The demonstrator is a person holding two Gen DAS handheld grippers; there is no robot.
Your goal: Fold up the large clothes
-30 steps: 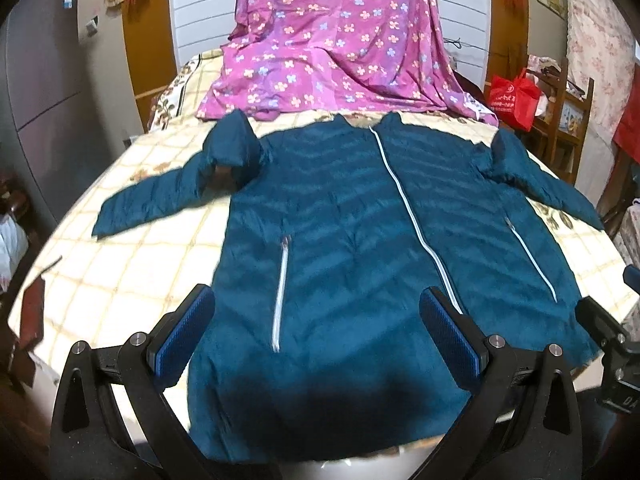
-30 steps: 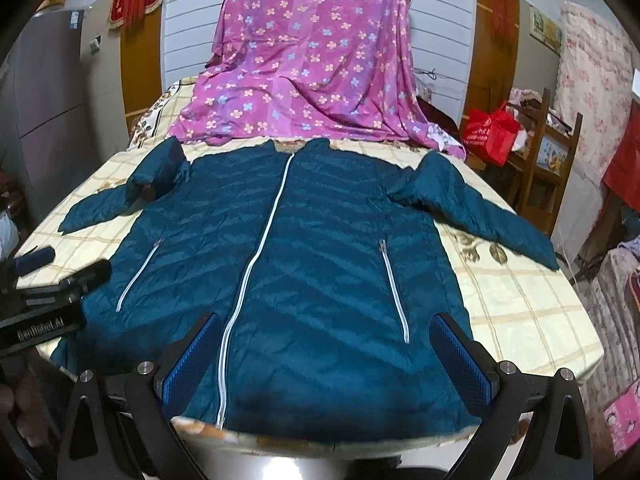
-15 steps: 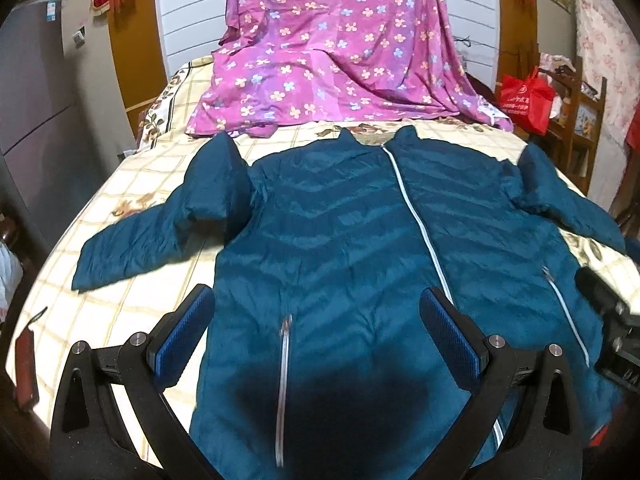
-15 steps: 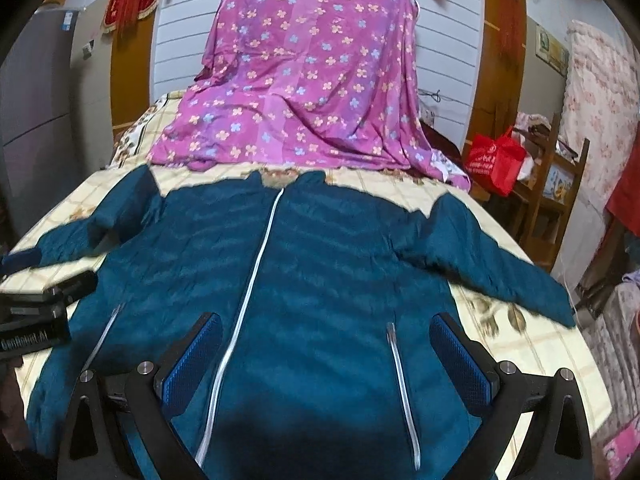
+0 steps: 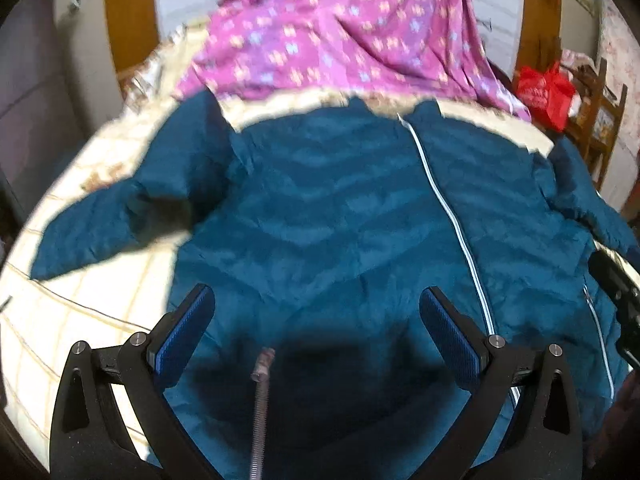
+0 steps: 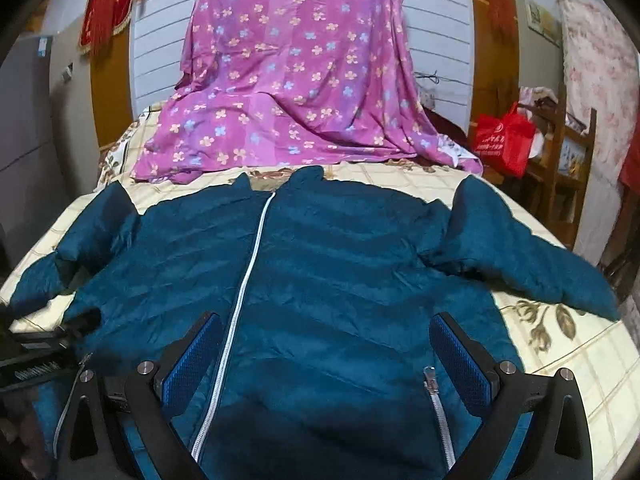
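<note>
A large teal quilted jacket (image 5: 340, 220) lies face up on the bed with a white centre zip and both sleeves spread out; it also shows in the right wrist view (image 6: 340, 272). My left gripper (image 5: 318, 332) is open and empty, low over the jacket's left front panel, above a pocket zip. My right gripper (image 6: 328, 356) is open and empty, low over the right front panel, between the centre zip and the right pocket zip. Each gripper shows at the edge of the other's view.
The bed has a cream checked cover (image 6: 568, 360). A pink flowered cloth (image 6: 296, 80) is draped at the head of the bed. A red bag (image 6: 504, 140) and a wooden chair (image 6: 576, 160) stand at the right. A grey cabinet (image 6: 28, 128) stands at the left.
Both grippers have moved forward and lower over the jacket, from its hem toward its chest. Both stay open. The jacket has not moved.
</note>
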